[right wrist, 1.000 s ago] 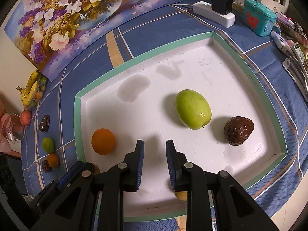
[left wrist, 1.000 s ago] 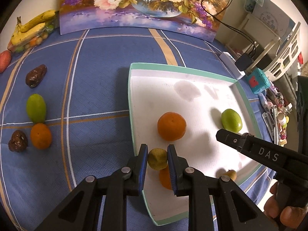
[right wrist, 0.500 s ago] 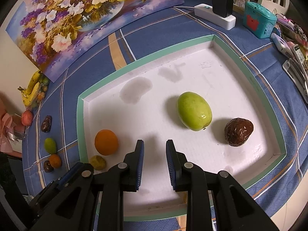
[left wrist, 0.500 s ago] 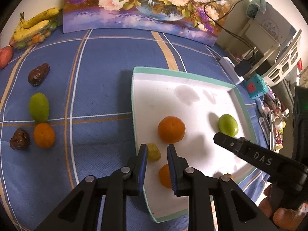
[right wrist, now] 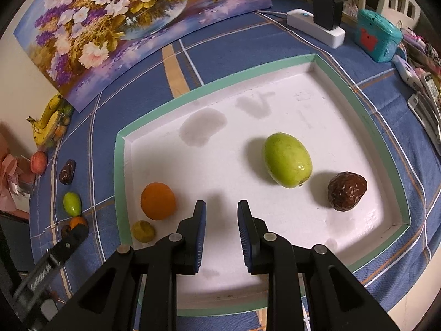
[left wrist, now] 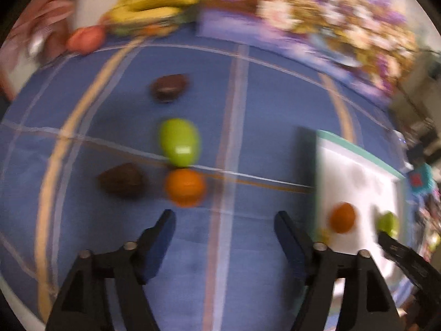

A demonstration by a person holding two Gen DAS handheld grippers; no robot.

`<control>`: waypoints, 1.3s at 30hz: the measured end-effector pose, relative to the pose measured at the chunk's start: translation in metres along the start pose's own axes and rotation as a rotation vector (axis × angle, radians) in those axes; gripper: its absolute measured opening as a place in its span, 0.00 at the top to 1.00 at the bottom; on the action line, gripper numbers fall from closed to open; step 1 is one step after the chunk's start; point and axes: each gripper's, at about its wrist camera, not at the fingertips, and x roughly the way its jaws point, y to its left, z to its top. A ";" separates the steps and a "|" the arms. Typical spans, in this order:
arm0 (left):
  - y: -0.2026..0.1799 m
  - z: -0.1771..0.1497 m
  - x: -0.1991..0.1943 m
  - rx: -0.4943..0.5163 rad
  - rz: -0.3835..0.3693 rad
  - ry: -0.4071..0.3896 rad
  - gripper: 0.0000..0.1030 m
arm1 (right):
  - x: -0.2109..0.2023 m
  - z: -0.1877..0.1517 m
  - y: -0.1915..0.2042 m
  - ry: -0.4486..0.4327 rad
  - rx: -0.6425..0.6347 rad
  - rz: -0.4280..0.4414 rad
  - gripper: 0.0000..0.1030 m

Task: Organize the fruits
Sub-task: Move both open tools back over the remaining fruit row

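Note:
The left wrist view is blurred. My left gripper (left wrist: 224, 216) hangs over the blue cloth, its jaws opening with nothing between them. Just beyond its left finger lie an orange (left wrist: 185, 187), a green fruit (left wrist: 179, 141) and a brown fruit (left wrist: 121, 180); a second brown fruit (left wrist: 169, 87) lies farther back. The white tray (right wrist: 119, 149) holds an orange (right wrist: 158, 200), a small yellow-green fruit (right wrist: 142, 231), a large green fruit (right wrist: 287, 160) and a brown fruit (right wrist: 347, 191). My right gripper (right wrist: 222, 209) is shut and empty above the tray's near side.
A flower painting (right wrist: 132, 19) leans at the back. Bananas (left wrist: 148, 8) and a red fruit (left wrist: 86, 38) lie at the far left. A power strip (right wrist: 317, 27), a teal box (right wrist: 377, 37) and remotes (right wrist: 424, 104) crowd the right edge.
My left gripper has swung left, off the tray and over the cloth by the loose fruits, and its jaws have spread apart. The right gripper has stayed put.

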 end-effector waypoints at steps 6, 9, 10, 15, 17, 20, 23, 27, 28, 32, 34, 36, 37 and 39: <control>0.040 0.005 -0.002 -0.114 0.049 -0.020 0.10 | -0.002 -0.001 0.014 -0.023 -0.043 -0.001 0.50; 0.053 0.006 -0.011 -0.132 0.081 -0.064 0.00 | -0.003 -0.002 0.017 -0.038 -0.052 0.005 0.34; 0.055 0.006 -0.013 -0.137 0.086 -0.074 0.00 | -0.002 -0.002 0.018 -0.040 -0.057 0.007 0.34; 0.067 0.009 -0.017 -0.165 0.101 -0.106 0.00 | -0.003 -0.003 0.021 -0.061 -0.084 -0.005 0.13; 0.066 0.006 -0.018 -0.167 0.106 -0.109 0.00 | -0.004 -0.003 0.023 -0.078 -0.098 0.003 0.12; 0.069 0.002 -0.022 -0.170 0.105 -0.119 0.00 | -0.009 -0.004 0.029 -0.119 -0.126 0.032 0.11; 0.069 0.007 -0.021 -0.178 0.104 -0.130 0.00 | -0.016 -0.006 0.038 -0.170 -0.168 0.026 0.11; 0.075 0.007 -0.023 -0.193 0.089 -0.133 0.00 | -0.018 -0.008 0.050 -0.206 -0.216 0.032 0.11; 0.076 0.008 -0.023 -0.196 0.087 -0.132 0.00 | -0.018 -0.009 0.053 -0.214 -0.224 0.037 0.11; 0.083 0.010 -0.023 -0.217 0.063 -0.129 0.00 | -0.019 -0.013 0.059 -0.258 -0.250 0.061 0.11; 0.088 0.011 -0.023 -0.226 0.059 -0.136 0.00 | -0.019 -0.015 0.063 -0.274 -0.270 0.060 0.11; 0.093 0.012 -0.025 -0.249 0.065 -0.142 0.00 | -0.017 -0.016 0.066 -0.266 -0.274 0.062 0.11; 0.096 0.012 -0.025 -0.255 0.062 -0.144 0.00 | -0.015 -0.017 0.068 -0.257 -0.274 0.066 0.11; 0.101 0.013 -0.027 -0.265 0.058 -0.155 0.00 | -0.012 -0.018 0.070 -0.234 -0.279 0.074 0.11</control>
